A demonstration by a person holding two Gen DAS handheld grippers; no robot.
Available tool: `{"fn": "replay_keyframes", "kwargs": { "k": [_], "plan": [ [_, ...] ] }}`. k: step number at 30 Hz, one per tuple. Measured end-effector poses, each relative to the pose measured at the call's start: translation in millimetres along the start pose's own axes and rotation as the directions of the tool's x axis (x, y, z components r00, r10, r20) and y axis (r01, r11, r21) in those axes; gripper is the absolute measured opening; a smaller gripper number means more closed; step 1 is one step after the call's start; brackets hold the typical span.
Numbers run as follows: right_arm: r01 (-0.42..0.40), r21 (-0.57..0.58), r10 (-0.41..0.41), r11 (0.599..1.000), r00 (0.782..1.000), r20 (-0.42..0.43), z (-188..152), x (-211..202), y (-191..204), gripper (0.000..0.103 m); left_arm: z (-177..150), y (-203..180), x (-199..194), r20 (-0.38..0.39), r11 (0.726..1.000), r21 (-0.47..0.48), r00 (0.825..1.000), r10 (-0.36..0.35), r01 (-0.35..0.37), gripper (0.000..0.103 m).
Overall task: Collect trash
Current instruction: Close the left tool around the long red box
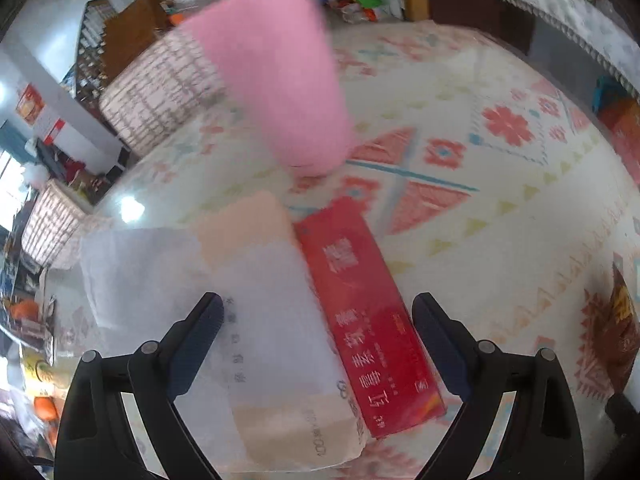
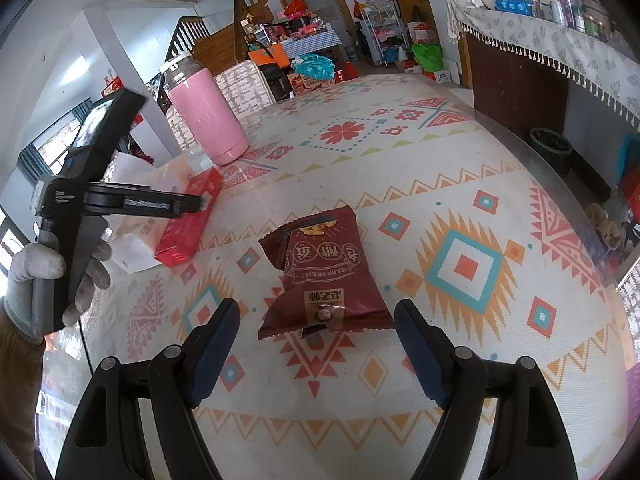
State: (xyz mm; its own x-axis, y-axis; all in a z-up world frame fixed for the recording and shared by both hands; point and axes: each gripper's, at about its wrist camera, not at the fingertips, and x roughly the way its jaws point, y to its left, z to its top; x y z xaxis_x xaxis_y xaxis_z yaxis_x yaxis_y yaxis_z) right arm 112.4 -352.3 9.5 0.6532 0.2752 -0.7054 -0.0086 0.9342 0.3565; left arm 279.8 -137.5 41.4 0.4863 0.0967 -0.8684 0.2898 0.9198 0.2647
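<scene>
Grippers (image 1: 318,316) (image 2: 318,322) wide open, both empty.

Our left claw (image 1: 318,320) hangs wide open above a white tissue pack (image 1: 260,320) and a red carton (image 1: 368,320) lying side by side on the patterned bench (image 1: 500,200); farther off stands a pink bottle (image 1: 280,80).

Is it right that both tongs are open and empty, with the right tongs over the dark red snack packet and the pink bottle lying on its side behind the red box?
One detail is off: the pink bottle stands upright, not on its side, as the right wrist view shows. The rest holds: the left tongs and right tongs are open and empty, the right over the snack packet, and the bottle is behind the red box.
</scene>
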Motion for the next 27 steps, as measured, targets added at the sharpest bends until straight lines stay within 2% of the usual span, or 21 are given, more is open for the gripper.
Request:
{"fn": "replay_keyframes", "kwargs": {
  "k": [3, 6, 8, 10, 12, 13, 18, 21, 22, 24, 26, 27],
  "plan": [
    [0.002, -0.004, -0.002, 1.000, 1.000, -0.001, 0, 0, 0, 0.084, 3, 40, -6, 0.025, 0.995, -0.100, 1.000, -0.018, 0.020, 0.095],
    [0.002, -0.004, -0.002, 1.000, 1.000, -0.001, 0, 0, 1, 0.084, 3, 77, -21, 0.071, 0.968, -0.215, 0.991, -0.117, 0.129, 0.095],
    [0.002, -0.004, -0.002, 1.000, 1.000, -0.001, 0, 0, 0, 0.084, 2, 91, -36, 0.116, 0.939, -0.256, 0.972, -0.205, 0.229, 0.095],
    [0.002, -0.005, -0.002, 1.000, 1.000, -0.001, 0, 0, 0, 0.084, -6, 97, -58, 0.162, 0.907, -0.272, 0.944, -0.286, 0.321, 0.095],
    [0.000, -0.003, 0.000, 1.000, 1.000, -0.001, 0, 0, 0, 0.084, -22, 92, -84, 0.205, 0.901, -0.271, 0.935, -0.290, 0.339, 0.095],
    [-0.001, -0.003, 0.001, 1.000, 1.000, -0.001, 0, 0, 0, 0.084, -32, 89, -96, 0.216, 0.907, -0.259, 0.935, -0.280, 0.332, 0.095],
    [0.000, -0.004, 0.000, 1.000, 1.000, -0.001, 0, 0, 0, 0.084, -98, 68, -120, 0.194, 0.965, -0.203, 0.973, -0.125, 0.165, 0.095],
    [0.000, -0.003, 0.000, 1.000, 1.000, -0.001, 0, 0, 0, 0.084, -117, 63, -101, 0.134, 0.980, -0.169, 0.987, -0.086, 0.108, 0.094],
    [0.000, -0.002, 0.000, 1.000, 1.000, -0.001, 0, 0, 0, 0.084, -121, 64, -91, 0.106, 0.980, -0.172, 0.991, -0.079, 0.096, 0.091],
    [0.001, 0.001, -0.001, 1.000, 1.000, 0.001, 0, 0, -1, 0.084, -121, 68, -70, 0.052, 0.976, -0.201, 0.995, -0.080, 0.089, 0.077],
    [0.003, 0.010, -0.003, 1.000, 1.000, 0.005, 0, 0, -3, 0.084, -113, 77, -48, 0.010, 0.970, -0.237, 0.999, -0.050, 0.051, 0.049],
    [0.003, 0.015, -0.003, 1.000, 1.000, 0.007, 0, -1, -4, 0.084, -105, 86, -36, -0.007, 0.964, -0.262, 0.999, -0.042, 0.039, 0.047]
  ]
}}
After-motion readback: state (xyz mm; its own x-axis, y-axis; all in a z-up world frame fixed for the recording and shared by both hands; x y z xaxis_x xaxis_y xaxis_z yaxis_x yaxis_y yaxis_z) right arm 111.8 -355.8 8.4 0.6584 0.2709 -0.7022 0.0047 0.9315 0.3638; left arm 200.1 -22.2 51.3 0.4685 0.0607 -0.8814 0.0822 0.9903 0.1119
